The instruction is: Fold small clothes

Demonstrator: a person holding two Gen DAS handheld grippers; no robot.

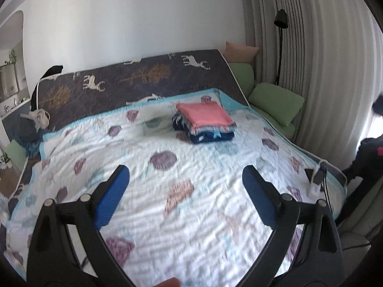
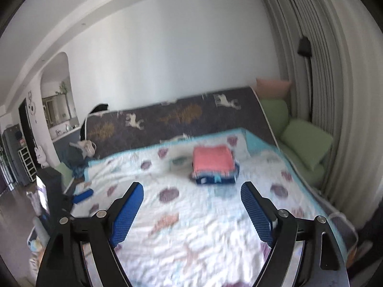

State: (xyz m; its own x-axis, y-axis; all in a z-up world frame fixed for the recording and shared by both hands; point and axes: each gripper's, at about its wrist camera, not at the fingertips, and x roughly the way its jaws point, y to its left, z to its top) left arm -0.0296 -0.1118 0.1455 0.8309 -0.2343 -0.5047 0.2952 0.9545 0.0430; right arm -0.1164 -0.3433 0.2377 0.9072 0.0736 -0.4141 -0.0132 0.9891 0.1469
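Both tongs (image 1: 185,175) (image 2: 192,192) spread apart, empty, folded stack (image 1: 205,119) on quilt (image 1: 191,215), charger (image 1: 317,179) only in left view

We see soft, even daylight in both views, brightest at a gap at the right edge of the curtain (image 1: 323,76). The white wall (image 1: 131,24) is evenly lit, without glare. Fisheye distortion bends the edges, with dark vignetted corners. Motion blur smears the quilt (image 2: 203,227) and the folded stack (image 2: 214,165), more so in the right wrist view.
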